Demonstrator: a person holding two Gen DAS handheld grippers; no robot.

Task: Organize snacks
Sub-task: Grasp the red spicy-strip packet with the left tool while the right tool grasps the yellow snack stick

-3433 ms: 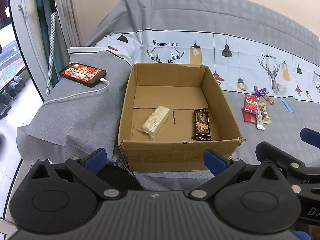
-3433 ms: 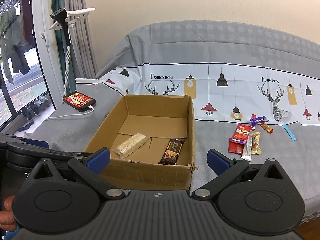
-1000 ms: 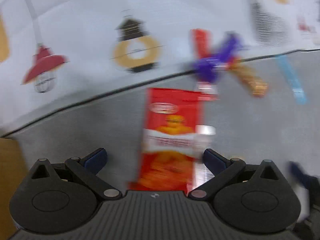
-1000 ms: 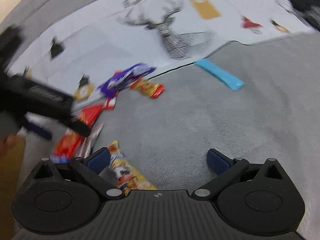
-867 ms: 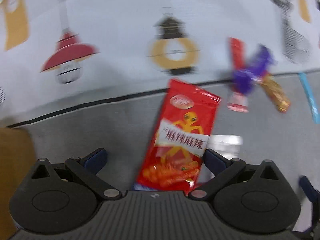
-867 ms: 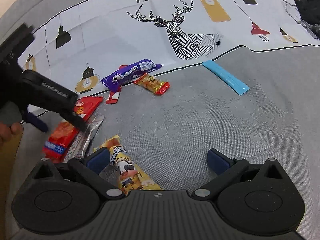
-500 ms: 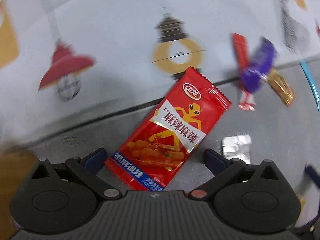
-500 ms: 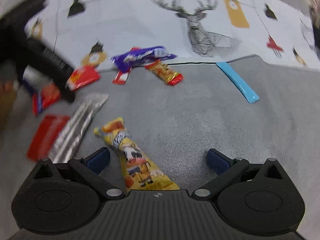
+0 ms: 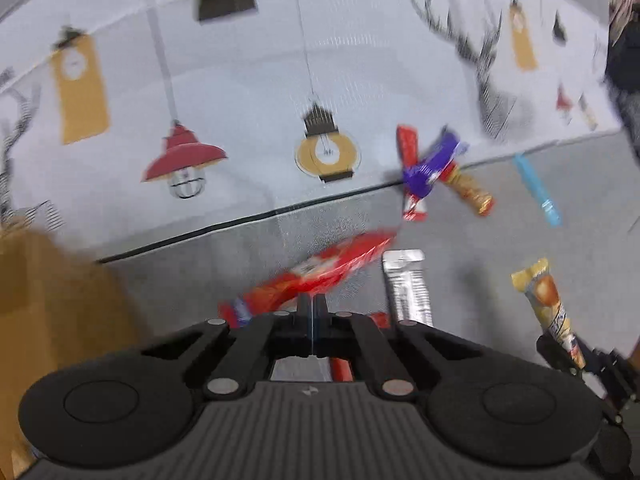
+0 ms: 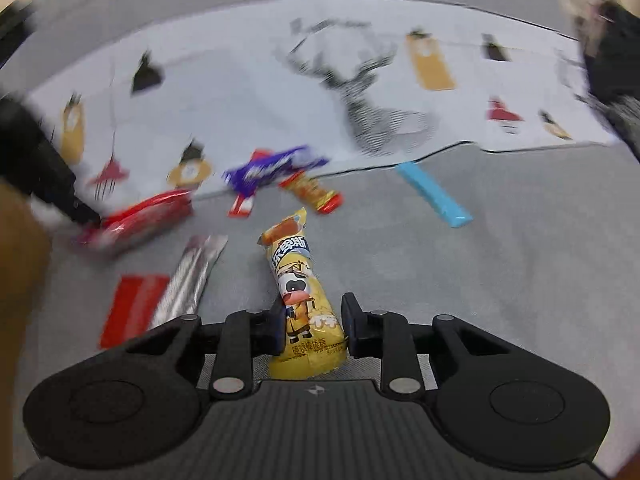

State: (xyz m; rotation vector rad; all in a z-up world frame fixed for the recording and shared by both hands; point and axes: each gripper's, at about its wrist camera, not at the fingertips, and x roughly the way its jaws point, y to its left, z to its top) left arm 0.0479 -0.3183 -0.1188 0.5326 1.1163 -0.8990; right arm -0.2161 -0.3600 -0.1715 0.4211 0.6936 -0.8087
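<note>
The left gripper (image 9: 310, 312) is pressed together on a glossy red packet (image 9: 320, 272), blurred, which hangs tilted above the grey cloth (image 10: 500, 260), just left of the silver wrapper (image 9: 408, 288). The right gripper (image 10: 314, 324) has its jaws closing around a yellow snack tube (image 10: 298, 284) printed with a cartoon cow; its pads look to touch both sides of the tube, which points away from the gripper, just right of the silver wrapper. Beyond the wrapper lie a purple bar (image 10: 272, 172), an orange bar (image 10: 314, 194) and a blue stick (image 10: 432, 194). Half a second ago both grippers stood spread wide, and the red packet lay flat on the cloth.
</note>
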